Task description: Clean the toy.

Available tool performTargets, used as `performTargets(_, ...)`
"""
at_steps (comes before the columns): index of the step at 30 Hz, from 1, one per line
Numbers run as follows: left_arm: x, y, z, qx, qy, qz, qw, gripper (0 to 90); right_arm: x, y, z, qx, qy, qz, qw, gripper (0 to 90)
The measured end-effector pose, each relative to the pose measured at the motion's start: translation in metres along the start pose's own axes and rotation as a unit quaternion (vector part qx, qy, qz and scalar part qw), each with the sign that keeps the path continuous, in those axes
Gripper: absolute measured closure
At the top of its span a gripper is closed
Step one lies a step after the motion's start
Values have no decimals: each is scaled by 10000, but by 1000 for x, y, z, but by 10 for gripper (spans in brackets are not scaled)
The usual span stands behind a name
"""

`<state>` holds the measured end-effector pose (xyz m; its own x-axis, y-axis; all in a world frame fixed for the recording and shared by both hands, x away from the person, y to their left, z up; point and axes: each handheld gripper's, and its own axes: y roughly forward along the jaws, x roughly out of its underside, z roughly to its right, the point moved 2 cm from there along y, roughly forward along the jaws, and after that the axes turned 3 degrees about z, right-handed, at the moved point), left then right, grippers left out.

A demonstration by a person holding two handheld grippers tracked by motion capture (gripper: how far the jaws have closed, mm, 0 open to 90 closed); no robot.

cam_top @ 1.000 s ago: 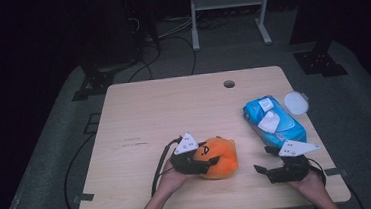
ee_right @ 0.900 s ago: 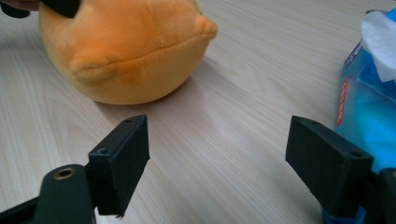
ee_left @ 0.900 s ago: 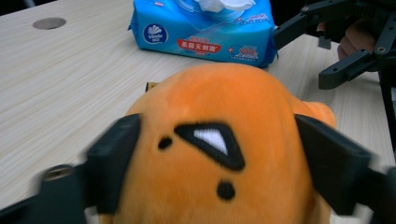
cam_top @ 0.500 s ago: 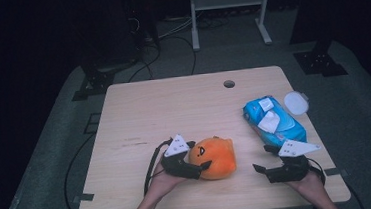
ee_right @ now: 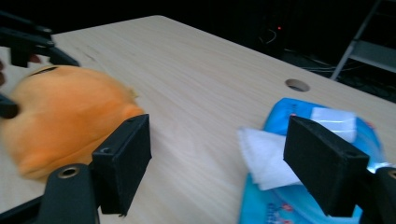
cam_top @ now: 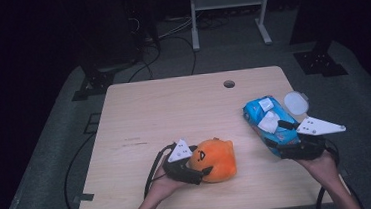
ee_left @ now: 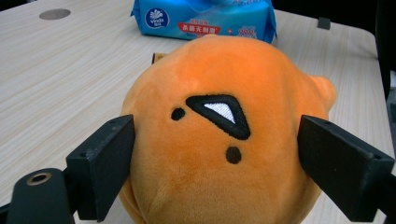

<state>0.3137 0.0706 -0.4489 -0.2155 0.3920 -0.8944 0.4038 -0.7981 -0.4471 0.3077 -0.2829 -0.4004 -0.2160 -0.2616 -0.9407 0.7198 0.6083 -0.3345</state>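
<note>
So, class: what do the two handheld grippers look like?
The left gripper and the right gripper are both black, each topped with a grey three-cornered plate. Each has two blocky, flat-faced black fingers. A black cable trails from the left one. The forearms show no sleeves.

Blue wipes pack [ee_left: 204, 18], at 12 o'clock in the left gripper view: round logo reads "vinda"; red strip beside it carries white Chinese characters, too small to read. No other readable text.
</note>
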Motion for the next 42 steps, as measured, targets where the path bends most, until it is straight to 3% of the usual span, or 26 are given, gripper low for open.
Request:
performTargets(7, 2, -2, 0, 17, 10, -40, 10000, 127, -14, 2, 24, 216, 23, -34, 9998, 239)
performTargets(10, 3, -2, 1, 8, 7, -33, 10000, 126, -16, 11, 36, 353, 5, -235, 9991, 250)
performTargets(16, 2, -1, 2, -8, 26, -105, 9999, 117, -8, 30, 43, 304, 46, -517, 9982, 278)
performTargets(22, 4, -1, 1, 36, 2, -109, 9999, 117, 3, 47, 55, 427, 110, -847, 9954, 325)
performTargets(26, 6, -2, 2, 44, 7, -113, 9999, 115, 9, 56, 62, 518, 211, -1035, 9931, 394)
performTargets(28, 6, -3, 1, 54, 24, -144, 9999, 114, 14, 59, 64, 555, 267, -1127, 9917, 472)
performTargets(31, 7, -3, 1, 51, 34, -144, 9999, 113, 18, 61, 63, 622, 147, -1261, 9900, 588)
performTargets(37, 7, -3, 2, 35, 47, -135, 9999, 108, 25, 59, 66, 705, 355, -1243, 9891, 738)
performTargets(42, 7, -3, 2, 39, 61, -134, 9999, 108, 22, 55, 68, 823, 315, -1187, 9890, 822)
